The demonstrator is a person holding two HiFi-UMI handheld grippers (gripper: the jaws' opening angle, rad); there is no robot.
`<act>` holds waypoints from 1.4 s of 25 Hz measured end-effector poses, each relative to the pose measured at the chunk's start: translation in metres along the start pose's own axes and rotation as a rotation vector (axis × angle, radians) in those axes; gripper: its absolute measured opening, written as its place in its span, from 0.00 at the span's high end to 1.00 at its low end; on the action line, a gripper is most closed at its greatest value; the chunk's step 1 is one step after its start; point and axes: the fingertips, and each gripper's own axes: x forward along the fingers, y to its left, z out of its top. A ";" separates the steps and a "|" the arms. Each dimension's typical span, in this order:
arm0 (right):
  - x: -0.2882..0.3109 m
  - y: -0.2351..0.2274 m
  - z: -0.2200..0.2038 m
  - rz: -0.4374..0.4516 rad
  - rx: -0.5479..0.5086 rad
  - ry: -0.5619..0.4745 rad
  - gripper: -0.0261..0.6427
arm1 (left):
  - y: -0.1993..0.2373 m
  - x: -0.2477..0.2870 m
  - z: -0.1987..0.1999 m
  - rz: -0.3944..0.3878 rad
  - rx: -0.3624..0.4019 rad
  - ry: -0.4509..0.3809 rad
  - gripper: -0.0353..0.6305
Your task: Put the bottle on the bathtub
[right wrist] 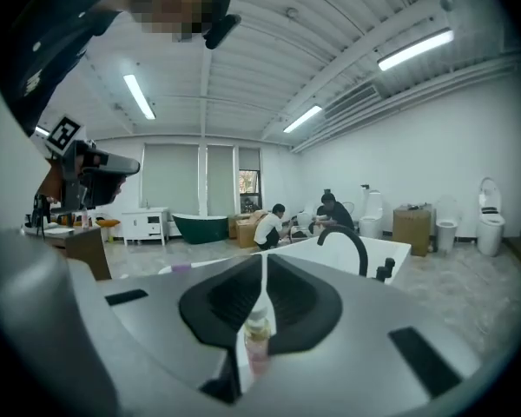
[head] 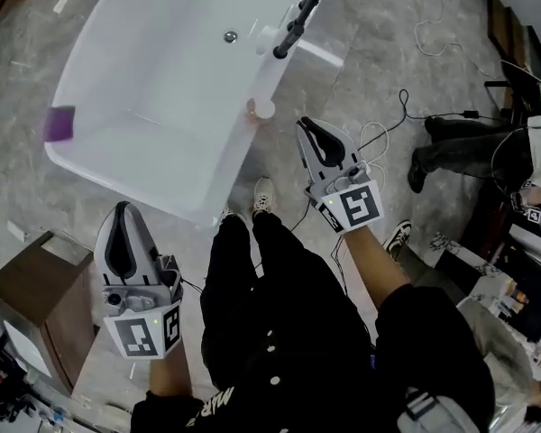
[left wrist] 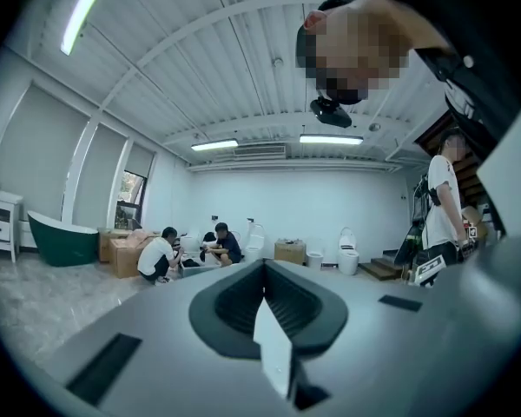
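The small pink bottle point(head: 262, 108) with a white cap stands upright on the near corner of the white bathtub's rim point(head: 207, 207), just below the black faucet point(head: 298, 16). My right gripper point(head: 306, 124) hovers to the right of the bottle, apart from it, jaws shut and empty. In the right gripper view the bottle point(right wrist: 257, 340) shows through the slit low between the jaws of the right gripper point(right wrist: 263, 261), with the tub point(right wrist: 378, 252) beyond. My left gripper point(head: 122, 207) is held over the floor near the tub's front edge, shut and empty; in its own view the left gripper point(left wrist: 263, 268) faces the room.
A purple object point(head: 59, 124) sits on the tub's left rim. A brown cabinet point(head: 32, 296) stands at lower left. Cables point(head: 388, 124) lie on the floor right of the tub, near a standing person's legs point(head: 460, 156). Seated people point(left wrist: 161, 254) and a green tub point(left wrist: 62, 238) are far off.
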 end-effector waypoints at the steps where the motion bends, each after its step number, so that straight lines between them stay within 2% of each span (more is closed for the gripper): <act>1: -0.002 0.000 0.015 -0.001 0.008 -0.009 0.96 | 0.000 -0.001 0.009 -0.001 0.005 -0.009 0.93; 9: -0.037 0.007 0.110 -0.034 0.059 -0.072 0.96 | 0.002 -0.022 0.060 -0.015 0.019 -0.064 0.93; 17: -0.078 0.011 0.187 -0.049 0.045 -0.159 0.96 | -0.003 -0.042 0.106 -0.021 0.047 -0.135 0.93; 26: -0.103 -0.010 0.230 -0.117 -0.004 -0.239 0.96 | 0.017 -0.052 0.130 0.051 0.071 -0.177 0.93; 31: -0.106 -0.011 0.236 -0.118 -0.053 -0.254 0.96 | 0.035 -0.060 0.135 0.102 0.081 -0.188 0.93; 35: -0.108 -0.016 0.238 -0.125 -0.051 -0.261 0.96 | 0.046 -0.067 0.130 0.143 0.074 -0.180 0.93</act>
